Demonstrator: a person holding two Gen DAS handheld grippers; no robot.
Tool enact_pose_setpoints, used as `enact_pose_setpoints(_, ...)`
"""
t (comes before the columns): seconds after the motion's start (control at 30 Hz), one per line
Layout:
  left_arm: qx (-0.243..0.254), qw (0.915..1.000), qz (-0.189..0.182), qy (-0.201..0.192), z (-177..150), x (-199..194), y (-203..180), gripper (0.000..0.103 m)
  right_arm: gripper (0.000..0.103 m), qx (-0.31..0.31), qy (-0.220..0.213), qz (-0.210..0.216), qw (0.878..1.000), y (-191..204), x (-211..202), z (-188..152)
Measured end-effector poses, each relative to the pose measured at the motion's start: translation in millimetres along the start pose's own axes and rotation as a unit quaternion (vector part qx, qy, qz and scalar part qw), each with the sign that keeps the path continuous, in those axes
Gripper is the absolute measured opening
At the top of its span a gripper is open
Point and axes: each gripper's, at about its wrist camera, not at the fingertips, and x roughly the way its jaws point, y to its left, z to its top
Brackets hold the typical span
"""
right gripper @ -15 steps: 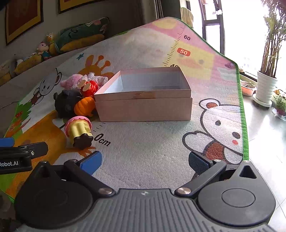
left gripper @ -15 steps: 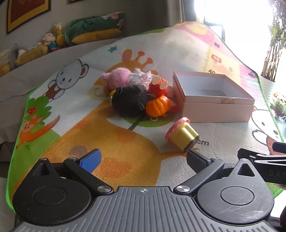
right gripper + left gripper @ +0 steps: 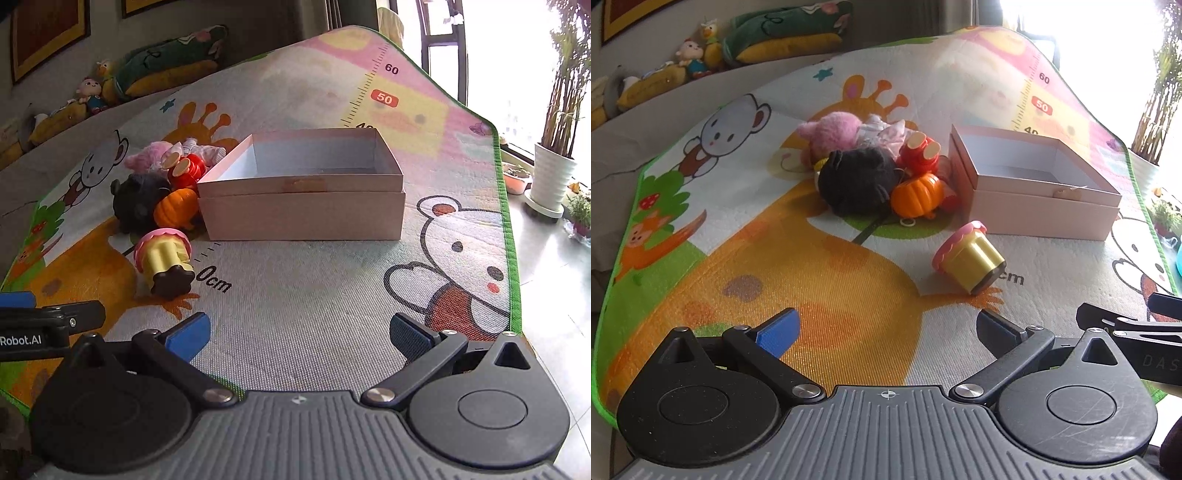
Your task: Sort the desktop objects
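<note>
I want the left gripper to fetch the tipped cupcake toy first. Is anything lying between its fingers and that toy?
Nothing visible does. The left gripper is open over bare printed play mat, and the pink-and-yellow plastic cupcake toy lies on its side, apart from the toy pile and the pink cardboard box.

Background: printed play mat [image 3: 332, 295] with cartoon bear, giraffe and a ruler strip. Stuffed toys [image 3: 701, 55] lined on a ledge behind. Framed pictures [image 3: 48, 33] on wall. White potted plant [image 3: 552, 177] on tiled floor by bright window.
</note>
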Motion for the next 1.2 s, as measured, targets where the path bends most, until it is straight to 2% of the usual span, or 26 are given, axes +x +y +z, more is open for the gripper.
enact_pose_setpoints(1.2, 0.000, 0.9996, -0.012, 0.024, -8.4, -3.0, -1.1, 0.103, 0.103, 0.006, 0.012, 0.002, 1.000, -2.9, 3.5, -3.7)
